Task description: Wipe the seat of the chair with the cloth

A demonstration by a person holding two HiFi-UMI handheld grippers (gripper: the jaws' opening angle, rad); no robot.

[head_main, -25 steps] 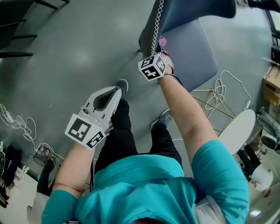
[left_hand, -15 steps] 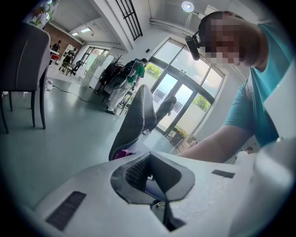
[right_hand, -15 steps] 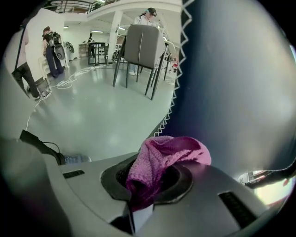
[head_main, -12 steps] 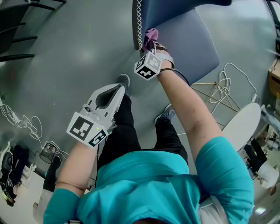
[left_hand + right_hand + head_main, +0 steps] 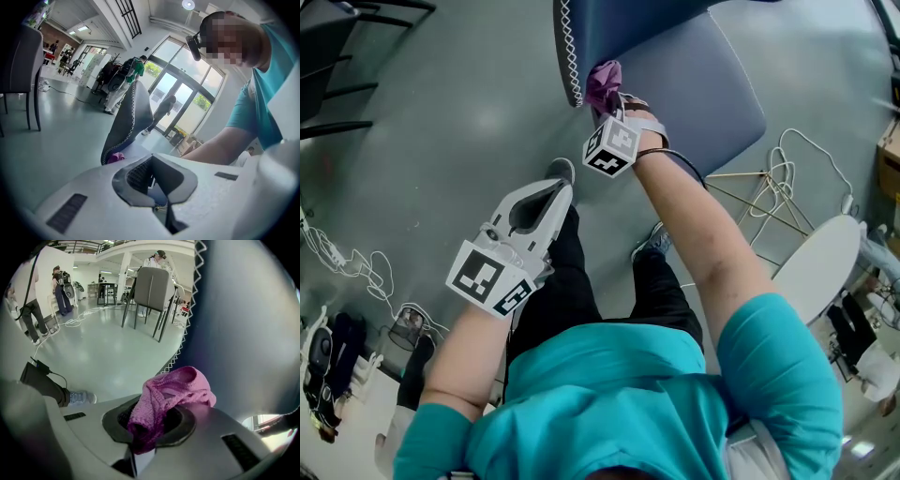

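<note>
Cloth (image 5: 171, 390) is pinched in right claw (image 5: 609, 105) at rear corner of seat (image 5: 703, 94), by backrest (image 5: 619, 28); left claw (image 5: 555, 192) closed & empty, well apart; wiping prob. barely begun, w/ most of seat left.

Light: bright, even daylight — glass doors | Edges: fisheye-dark, warped | Shadows: soft

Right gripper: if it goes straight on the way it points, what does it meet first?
Likely the chair back, close ahead. The cloth clamped in the right gripper would touch it first. Depth is unclear, so it may instead pass the back's edge.
</note>
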